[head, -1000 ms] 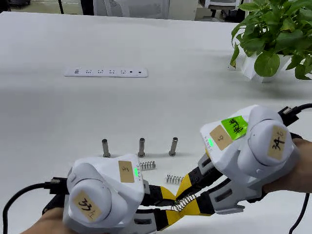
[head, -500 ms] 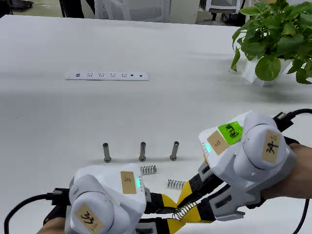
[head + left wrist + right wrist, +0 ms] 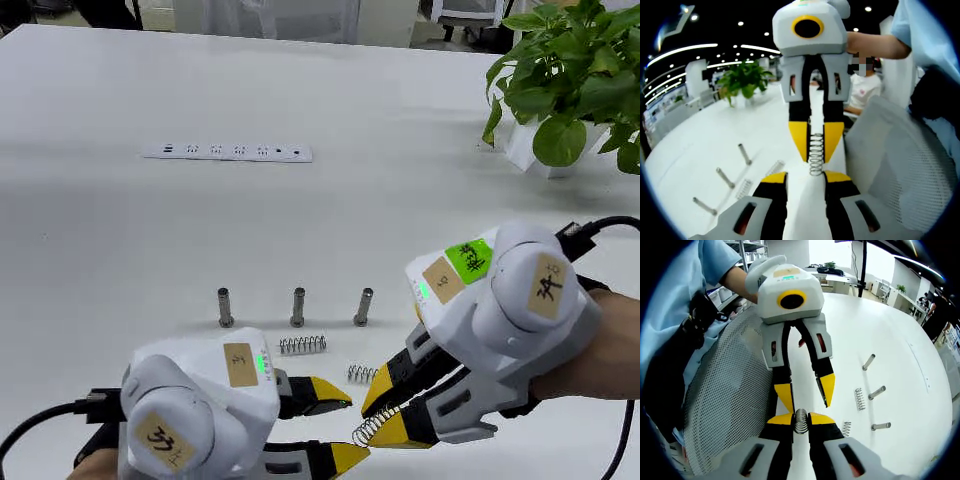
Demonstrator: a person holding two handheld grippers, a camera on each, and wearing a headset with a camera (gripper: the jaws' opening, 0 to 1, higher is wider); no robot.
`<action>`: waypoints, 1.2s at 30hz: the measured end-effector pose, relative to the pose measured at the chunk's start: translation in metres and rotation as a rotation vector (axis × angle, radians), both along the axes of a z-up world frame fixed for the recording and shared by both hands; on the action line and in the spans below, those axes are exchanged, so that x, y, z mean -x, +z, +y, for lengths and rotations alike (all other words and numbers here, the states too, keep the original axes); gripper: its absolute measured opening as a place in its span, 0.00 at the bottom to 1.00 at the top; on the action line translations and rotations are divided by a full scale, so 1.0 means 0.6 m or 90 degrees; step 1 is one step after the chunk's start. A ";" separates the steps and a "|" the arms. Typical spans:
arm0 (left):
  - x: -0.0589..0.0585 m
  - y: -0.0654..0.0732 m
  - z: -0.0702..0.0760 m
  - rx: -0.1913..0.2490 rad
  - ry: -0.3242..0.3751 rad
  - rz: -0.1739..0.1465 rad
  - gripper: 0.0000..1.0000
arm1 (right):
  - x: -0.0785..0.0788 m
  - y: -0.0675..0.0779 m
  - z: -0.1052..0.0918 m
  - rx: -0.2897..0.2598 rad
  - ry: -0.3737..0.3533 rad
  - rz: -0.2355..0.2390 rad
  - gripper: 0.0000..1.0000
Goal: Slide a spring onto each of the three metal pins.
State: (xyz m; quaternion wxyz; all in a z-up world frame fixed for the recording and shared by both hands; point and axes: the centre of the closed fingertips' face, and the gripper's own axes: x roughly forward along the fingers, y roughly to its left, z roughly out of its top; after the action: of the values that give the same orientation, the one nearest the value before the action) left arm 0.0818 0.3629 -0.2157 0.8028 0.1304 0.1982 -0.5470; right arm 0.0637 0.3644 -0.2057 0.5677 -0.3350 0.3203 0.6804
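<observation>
Pinched in the right gripper (image 3: pixel 801 420): one spring (image 3: pixel 815 150), tips closed on its coils near one end, clear of the table (image 3: pixel 120 230), on the person's side of the three pins (image 3: pixel 298 306). Pokes its free end into the gap of the left gripper (image 3: pixel 807 176), jaws spread wide, gripping nothing. Leaves two more springs lying flat, one (image 3: pixel 302 345) just in front of the middle pin, the other (image 3: pixel 362 373) nearer the right gripper. No pin sleeved yet.

Likely trouble: a slim pinch on round, springy wire. Could squirt out sideways under a harder squeeze, or drop during a handover if released before a firm left-side grip; might then roll off the near edge. Could also snag on a pin's top if brought down tilted and, judging by the pins' free-standing look, tip one over.

Left gripper view: gives the spring side-on, full length, end between that gripper's own tips; contact there impossible to tell. Right gripper view: looks straight down the bore, a mere ring, so hides the length but shows the grip squarely on the coils. Head view: sets out the pins upright in a row, bare, just beyond the loose springs.
</observation>
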 end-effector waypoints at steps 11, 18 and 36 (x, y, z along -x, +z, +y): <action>-0.040 0.000 0.106 0.026 0.173 0.021 0.62 | -0.011 -0.009 0.010 0.004 0.002 0.000 0.12; -0.051 -0.009 0.161 0.020 0.254 0.016 0.90 | -0.019 -0.016 0.021 0.010 0.017 0.001 0.12; -0.046 -0.016 0.197 -0.008 0.313 -0.001 1.00 | -0.073 -0.015 0.064 0.047 0.073 -0.025 0.12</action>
State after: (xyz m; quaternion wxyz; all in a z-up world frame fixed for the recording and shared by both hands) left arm 0.1094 0.4812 -0.2254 0.9110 0.0834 0.2268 -0.3342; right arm 0.1076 0.4026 -0.2149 0.5209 -0.3872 0.3142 0.6928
